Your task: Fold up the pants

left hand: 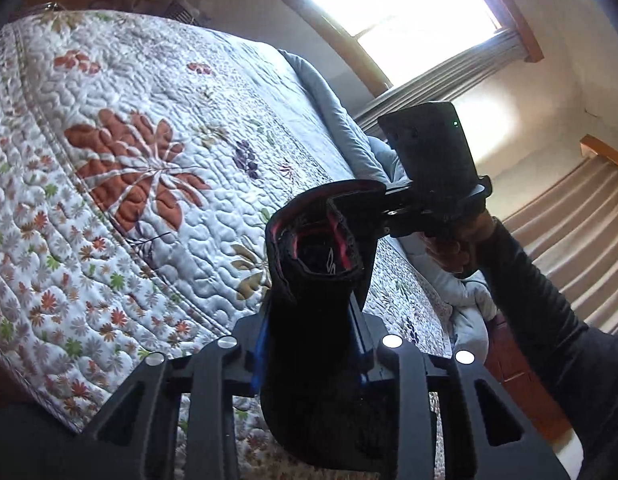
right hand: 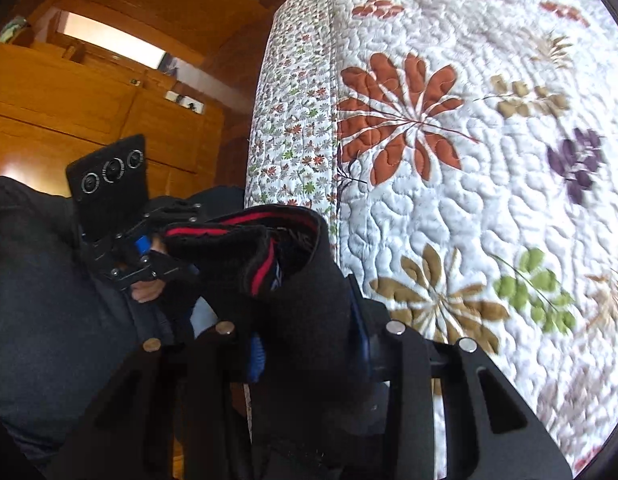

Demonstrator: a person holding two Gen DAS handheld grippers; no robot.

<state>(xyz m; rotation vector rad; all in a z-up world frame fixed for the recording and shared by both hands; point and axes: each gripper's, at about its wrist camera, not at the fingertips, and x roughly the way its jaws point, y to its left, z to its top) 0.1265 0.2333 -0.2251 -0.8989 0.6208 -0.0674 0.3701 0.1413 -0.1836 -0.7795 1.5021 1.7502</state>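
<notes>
Black pants [left hand: 309,400] with a red-striped waistband [left hand: 321,256] hang bunched above the bed, stretched between both grippers. My left gripper [left hand: 311,340] is shut on the pants, and dark cloth fills the gap between its blue pads [left hand: 259,360]. The right gripper [left hand: 373,216] grips the far end of the waistband, with a hand behind it. In the right wrist view the pants [right hand: 301,304] sit clamped in my right gripper [right hand: 309,340]. The red-striped band [right hand: 265,264] runs left to the left gripper [right hand: 161,256]. Cloth hides the fingertips of both.
A white floral quilt [left hand: 129,140] [right hand: 469,160] covers the bed under the pants. A grey-blue blanket [left hand: 333,112] lies along its far side. A bright window [left hand: 409,12] and curtains [left hand: 569,240] are beyond. Wooden cabinets [right hand: 69,100] stand past the bed's edge. A dark sleeve [left hand: 549,300] is on the right.
</notes>
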